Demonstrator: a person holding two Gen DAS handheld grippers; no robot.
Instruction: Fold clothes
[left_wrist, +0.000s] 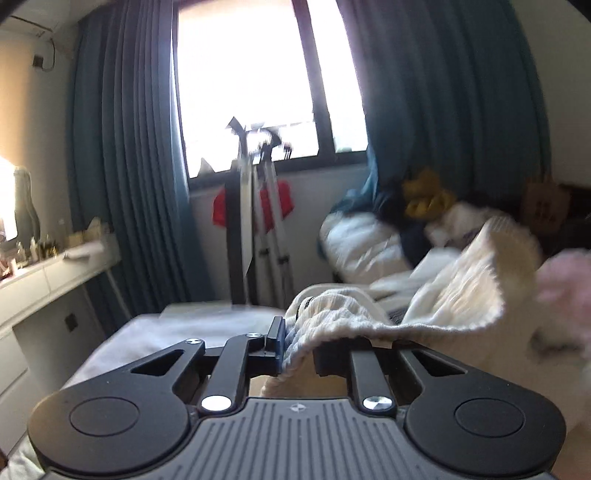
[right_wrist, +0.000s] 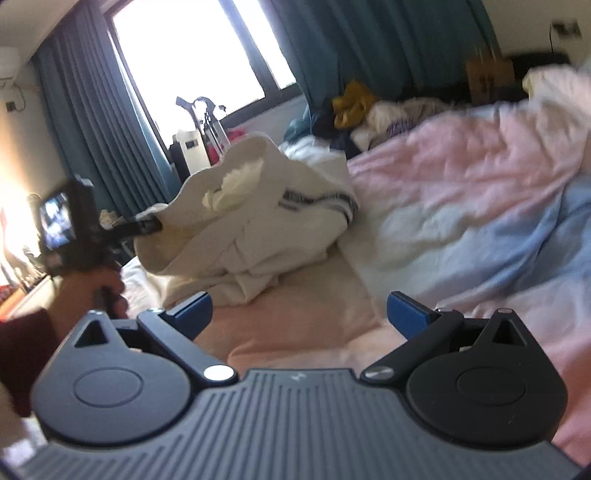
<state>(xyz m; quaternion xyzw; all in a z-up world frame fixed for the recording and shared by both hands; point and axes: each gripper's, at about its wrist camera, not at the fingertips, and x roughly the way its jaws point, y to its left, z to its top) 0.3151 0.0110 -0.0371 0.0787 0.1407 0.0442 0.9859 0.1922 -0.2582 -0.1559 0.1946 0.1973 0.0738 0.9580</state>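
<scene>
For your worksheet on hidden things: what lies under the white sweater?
Under the white sweater shows the pink sheet, beside a pink-and-blue quilt. Whatever lies beneath its bunched middle is covered.

— What's hidden in the left wrist view?
— The cream ribbed knit garment (left_wrist: 436, 295) covers the gripper's right finger; its far-right end blurs off-frame.
— And the heap (right_wrist: 354, 107) by the curtains?
— Too blurred; perhaps clothes.

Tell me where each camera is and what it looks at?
Left wrist: sits on the left hand-held gripper, shut on the white sweater, facing the window.
Right wrist: sits on the open right hand-held gripper, facing the pink and blue bedding; a hand shows.
Shared: sweater, window, curtains.
</scene>
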